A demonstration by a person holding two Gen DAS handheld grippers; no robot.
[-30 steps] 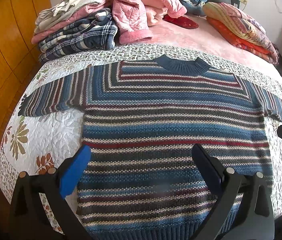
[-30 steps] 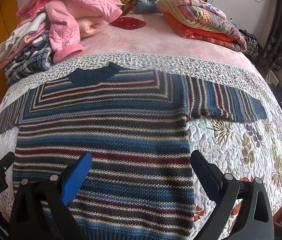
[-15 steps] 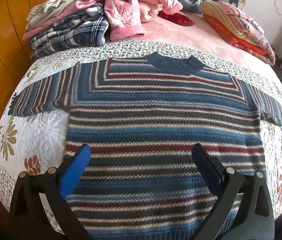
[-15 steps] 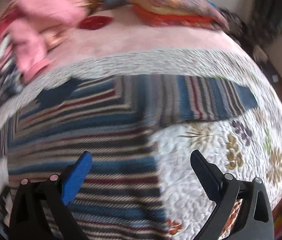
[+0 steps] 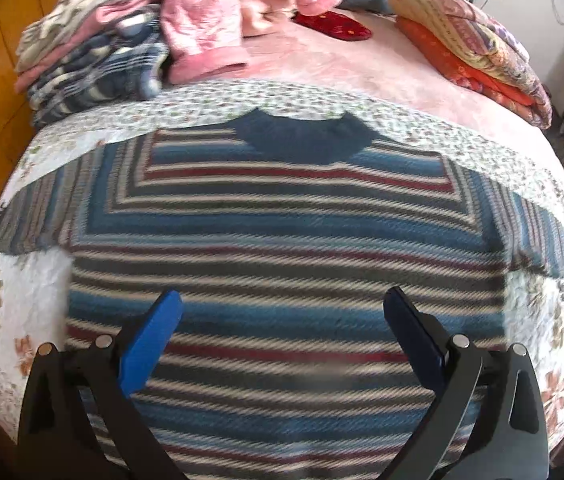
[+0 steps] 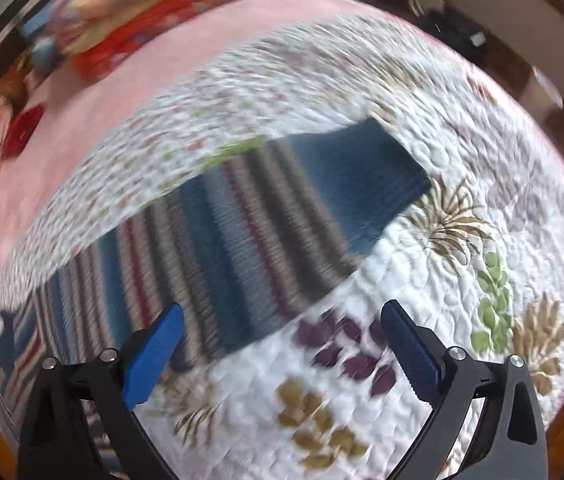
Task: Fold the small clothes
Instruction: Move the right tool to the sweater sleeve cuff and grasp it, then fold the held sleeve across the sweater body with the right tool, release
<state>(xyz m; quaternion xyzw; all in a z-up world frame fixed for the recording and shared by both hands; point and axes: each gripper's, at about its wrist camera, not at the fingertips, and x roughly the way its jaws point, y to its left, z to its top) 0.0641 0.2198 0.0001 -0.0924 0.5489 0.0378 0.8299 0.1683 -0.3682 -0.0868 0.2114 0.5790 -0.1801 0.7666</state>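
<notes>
Sweater (image 5: 282, 240) flat, frame centre; left gripper (image 5: 282, 320) open above it. Right gripper (image 6: 282, 332) open, sleeve (image 6: 282, 220) mid-frame.

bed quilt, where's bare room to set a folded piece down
Free: floral quilt below the sweater's right sleeve, and the patch under the left sleeve. The pink sheet between the clothes pile and folded blankets is narrower. The sweater fills the middle.
</notes>
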